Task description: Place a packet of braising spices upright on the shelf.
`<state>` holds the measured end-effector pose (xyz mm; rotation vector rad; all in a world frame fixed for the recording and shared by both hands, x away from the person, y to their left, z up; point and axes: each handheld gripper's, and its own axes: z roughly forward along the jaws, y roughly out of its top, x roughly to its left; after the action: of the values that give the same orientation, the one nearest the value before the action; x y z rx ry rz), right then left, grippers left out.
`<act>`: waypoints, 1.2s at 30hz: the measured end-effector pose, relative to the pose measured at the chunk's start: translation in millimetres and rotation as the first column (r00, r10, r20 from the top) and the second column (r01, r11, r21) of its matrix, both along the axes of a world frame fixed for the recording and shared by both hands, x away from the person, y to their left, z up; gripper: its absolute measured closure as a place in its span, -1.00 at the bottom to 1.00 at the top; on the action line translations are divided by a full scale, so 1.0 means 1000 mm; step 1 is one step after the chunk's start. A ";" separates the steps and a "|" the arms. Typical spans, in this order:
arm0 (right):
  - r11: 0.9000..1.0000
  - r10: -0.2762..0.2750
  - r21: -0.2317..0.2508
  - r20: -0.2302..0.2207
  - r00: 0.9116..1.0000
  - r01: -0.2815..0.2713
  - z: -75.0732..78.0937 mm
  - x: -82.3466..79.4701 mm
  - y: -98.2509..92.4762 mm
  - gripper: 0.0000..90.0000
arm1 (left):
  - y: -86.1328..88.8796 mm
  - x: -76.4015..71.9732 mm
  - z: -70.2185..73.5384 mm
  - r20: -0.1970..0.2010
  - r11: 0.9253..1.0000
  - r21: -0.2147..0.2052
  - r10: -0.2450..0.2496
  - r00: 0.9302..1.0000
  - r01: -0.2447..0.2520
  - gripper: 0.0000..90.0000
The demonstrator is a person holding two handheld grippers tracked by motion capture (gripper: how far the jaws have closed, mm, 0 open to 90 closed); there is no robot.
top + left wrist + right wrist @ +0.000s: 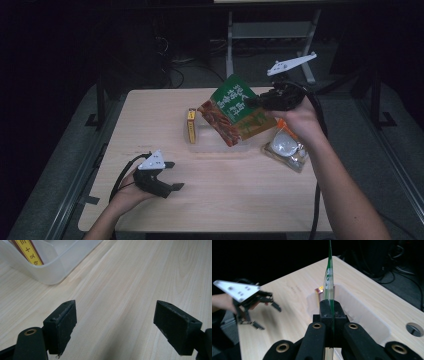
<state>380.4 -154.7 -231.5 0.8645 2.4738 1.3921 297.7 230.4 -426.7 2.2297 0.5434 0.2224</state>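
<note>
The right gripper (257,102) pinches a green and orange pouch (235,111) by its edge and holds it in the air above a clear tub (216,145) on the table (240,200). In the high view the pouch shows its printed face, tilted, with its lower corner over the tub. The right gripper view looks along the pouch edge-on (328,280): a thin green strip rising from between the black jaws, which are pressed together on it.

That same view shows the tub's inside (362,315), a yellow box (319,290) at its far end, and a round hole (414,329) in the tabletop.

The left gripper (172,176) rests low over the near left part of the table, well apart from the pouch, with its jaws spread and nothing between them. The left gripper view shows bare wood between the pads (61,325), and the tub's rounded corner (50,272) with the yellow box (27,251) standing inside.

From above, the box (191,126) stands at the tub's left end, and a clear packet (286,148) lies on the table just right of the tub.
</note>
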 end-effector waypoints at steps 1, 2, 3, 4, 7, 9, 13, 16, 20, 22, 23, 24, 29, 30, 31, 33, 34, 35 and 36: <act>1.000 -0.002 0.002 0.001 1.000 0.002 0.000 0.002 0.001 1.00 | 0.000 0.000 0.000 0.000 1.000 0.002 -0.002 1.000 0.002 -0.59; 1.000 -0.008 0.003 0.000 1.000 0.008 0.000 0.004 0.002 1.00 | 0.000 0.000 0.000 -0.001 1.000 0.003 -0.004 1.000 0.004 -0.59; 1.000 -0.016 0.004 -0.004 1.000 0.016 0.000 0.006 0.003 1.00 | 0.000 -0.001 0.000 -0.003 1.000 0.002 -0.005 1.000 0.005 -0.60; 1.000 -0.018 0.004 -0.007 1.000 0.018 0.000 0.008 0.004 1.00 | -0.001 -0.001 0.000 -0.004 1.000 0.002 -0.006 1.000 0.006 -0.60; 1.000 -0.025 0.004 -0.010 1.000 0.025 -0.001 0.013 0.007 1.00 | 0.000 0.000 0.000 -0.005 1.000 0.002 -0.006 1.000 0.006 -0.60; 0.999 -0.031 0.008 -0.013 0.999 0.031 -0.001 0.016 0.009 1.00 | 0.000 0.000 -0.001 -0.006 1.000 0.000 -0.006 1.000 0.006 -0.60; 0.999 -0.035 0.015 -0.015 0.999 0.035 0.001 0.018 0.013 1.00 | 0.000 0.000 -0.001 -0.007 1.000 0.005 -0.007 1.000 0.007 -0.60; 0.999 -0.039 0.014 -0.014 0.999 0.039 0.001 0.021 0.017 1.00 | 0.000 0.000 -0.001 -0.008 1.000 0.013 -0.009 1.000 0.009 -0.60; 0.998 -0.053 0.012 -0.024 0.998 0.054 -0.003 0.025 0.023 1.00 | -0.001 -0.001 -0.001 -0.009 1.000 0.015 -0.012 1.000 0.012 -0.60; 0.998 -0.059 0.010 -0.028 0.998 0.059 -0.005 0.027 0.024 1.00 | -0.001 -0.001 -0.001 -0.009 1.000 0.015 -0.012 1.000 0.012 -0.60; 0.998 -0.065 0.014 -0.037 0.997 0.066 -0.006 0.028 0.025 1.00 | -0.001 -0.001 -0.001 -0.010 1.000 0.015 -0.012 1.000 0.012 -0.60; 0.998 -0.063 0.016 -0.043 0.997 0.063 -0.006 0.028 0.025 1.00 | -0.001 -0.001 -0.001 -0.011 1.000 0.013 -0.012 1.000 0.012 -0.60; 0.997 -0.081 -0.001 -0.052 0.995 0.081 -0.011 0.034 0.030 1.00 | -0.001 -0.001 -0.001 -0.011 1.000 0.012 -0.013 1.000 0.013 -0.60; 0.996 -0.088 -0.008 -0.053 0.995 0.088 -0.012 0.035 0.031 1.00 | -0.001 -0.001 -0.001 -0.011 1.000 0.012 -0.013 1.000 0.013 -0.60; 0.995 -0.098 -0.010 -0.058 0.994 0.097 -0.013 0.036 0.032 1.00 | -0.001 -0.001 -0.001 -0.012 1.000 0.012 -0.013 1.000 0.013 -0.60; 0.994 -0.109 -0.018 -0.064 0.992 0.108 -0.016 0.038 0.033 1.00 | -0.001 -0.001 -0.001 -0.011 1.000 0.015 -0.016 1.000 0.017 -0.60; 0.993 -0.115 -0.024 -0.064 0.991 0.114 -0.017 0.039 0.034 1.00 | -0.002 -0.001 -0.002 -0.012 1.000 0.015 -0.016 1.000 0.017 -0.60; 0.993 -0.118 -0.028 -0.069 0.991 0.116 -0.019 0.040 0.035 1.00 | -0.002 -0.001 -0.002 -0.012 1.000 0.016 -0.017 1.000 0.017 -0.60; 0.993 -0.119 -0.035 -0.067 0.991 0.117 -0.021 0.041 0.035 1.00 | -0.002 -0.001 -0.002 -0.012 1.000 0.016 -0.019 1.000 0.019 -0.60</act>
<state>420.9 -119.3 -252.1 1.0504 2.4429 1.3025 296.9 228.6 -428.3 2.2525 0.5283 0.2050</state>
